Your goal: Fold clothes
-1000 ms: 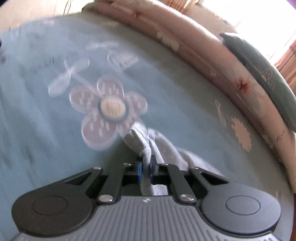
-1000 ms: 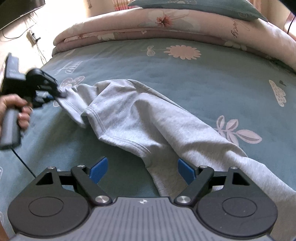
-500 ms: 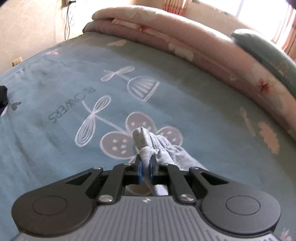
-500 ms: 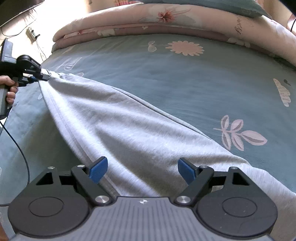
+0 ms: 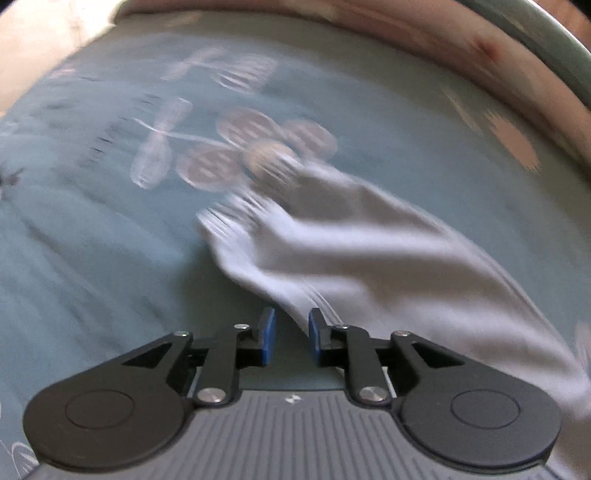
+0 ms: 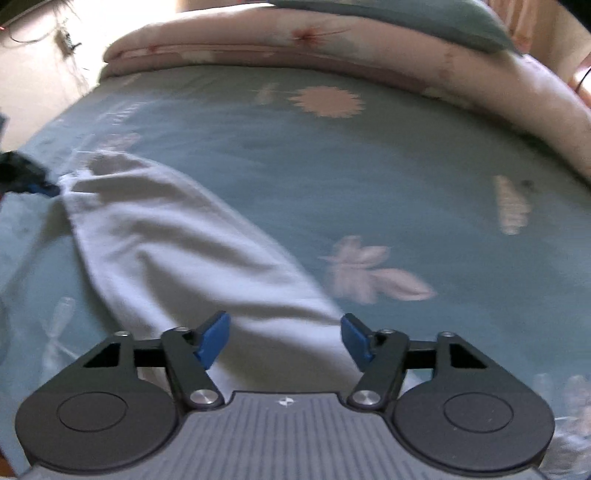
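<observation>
Left hand-held gripper [image 5: 288, 338]: its blue pads stood a narrow gap apart with nothing pinched between them; the edge of the grey garment [image 5: 369, 254] lay just ahead of the tips. In the right wrist view it showed only as a dark blur [image 6: 26, 177] at the far left, right at the garment's near corner; touching or not could not be told.
Grey garment: it lay stretched in a long band on the bed [image 5: 92, 266], running from beside the flower print [image 5: 258, 147] toward the lower right of the left wrist view. In the right wrist view [image 6: 177, 243] it ran from the far left down to the right hand-held gripper, with soft creases along it.
Right hand-held gripper [image 6: 284, 338]: its jaws were spread wide, holding nothing, with the garment's cloth lying beneath and between the fingers.
Bed: a teal sheet [image 6: 406, 166] with pale flower and leaf prints.
Behind: a rolled pink quilt [image 6: 480, 74] along the far edge, with a teal pillow [image 6: 424, 18] on top of it.
Image quality: both views were motion-blurred.
</observation>
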{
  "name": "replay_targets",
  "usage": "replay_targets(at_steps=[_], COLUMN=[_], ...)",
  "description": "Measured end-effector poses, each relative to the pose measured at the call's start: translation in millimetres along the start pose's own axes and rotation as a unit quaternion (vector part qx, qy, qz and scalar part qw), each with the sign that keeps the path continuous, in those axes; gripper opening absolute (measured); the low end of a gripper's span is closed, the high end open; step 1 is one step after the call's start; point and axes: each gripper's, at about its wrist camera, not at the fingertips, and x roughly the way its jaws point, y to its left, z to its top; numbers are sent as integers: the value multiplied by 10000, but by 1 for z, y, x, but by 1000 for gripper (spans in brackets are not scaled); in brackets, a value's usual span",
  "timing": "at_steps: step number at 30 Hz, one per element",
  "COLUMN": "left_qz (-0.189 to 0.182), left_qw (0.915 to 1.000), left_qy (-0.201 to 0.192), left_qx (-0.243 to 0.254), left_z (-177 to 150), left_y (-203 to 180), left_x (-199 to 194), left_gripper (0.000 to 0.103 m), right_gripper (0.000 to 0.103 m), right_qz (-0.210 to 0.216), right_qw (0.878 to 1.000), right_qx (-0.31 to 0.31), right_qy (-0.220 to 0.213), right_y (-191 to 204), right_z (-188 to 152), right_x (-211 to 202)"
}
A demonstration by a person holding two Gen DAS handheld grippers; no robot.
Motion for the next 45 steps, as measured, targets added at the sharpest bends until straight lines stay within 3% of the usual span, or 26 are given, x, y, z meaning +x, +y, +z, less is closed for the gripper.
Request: replay_targets(at_steps=[3, 6, 10, 14, 16, 20, 27, 31, 34, 35, 38, 42, 45], left_qz=[-410, -944, -1693, -2427, -2722, -3268, -3391, -3124, -3162, -3175, -3203, -3296, -3336], left_qw=[9976, 9891, 9625, 9350, 9261, 8988, 8689, 8762, 8801, 8813, 8850, 8848, 8860], left_qy=[300, 421, 274, -28, -53, 191, 912, 1133, 1147, 1153, 1172, 1107, 1098], left_qx=[466, 1048, 2102, 2585, 2611, 2914, 3488, 3490, 3351, 3304, 3171, 3102, 3027], left_z=[-18, -30, -40, -42, -44, -68, -123, -135, -133, -133, -132, -130, -128], left_y=[-37, -85, -164, -243, -273, -322, -332, -320, -313, -311, -312, -308, -302], left_x=[-8, -12, -15, -18, -18, -14, 7, 24, 28, 28, 30, 26, 25], left_gripper=[20, 25, 28, 33, 34, 34, 34, 34, 35, 34, 34, 35, 35], right_gripper=[49, 41, 17, 12, 12, 12, 13, 17, 40, 41, 41, 41, 41], right_qz=[-256, -290, -115, 60, 172, 358, 680, 876, 896, 908, 1141, 1756, 1991], right_qw=[9996, 9993, 9989, 9975, 9967, 9950, 9925, 9932, 9917, 9888, 9727, 9396, 9257], right_qx=[-103, -126, -78, -30, -38, -102, 49, -165, -793, -1086, -1946, -2752, -2883], right_qy=[44, 177, 444, 710, 789, 931, 1010, 744, 466, 471, 548, 1026, 1425], right_y=[-26, -40, -47, -54, -48, -33, -32, -42, -50, -53, -54, -47, -47], right_z=[0, -7, -24, -40, -49, -68, -90, -80, -66, -61, -47, -36, -36], right_x=[-6, -3, 9, 20, 19, 16, 18, 7, 1, 4, 21, 47, 62])
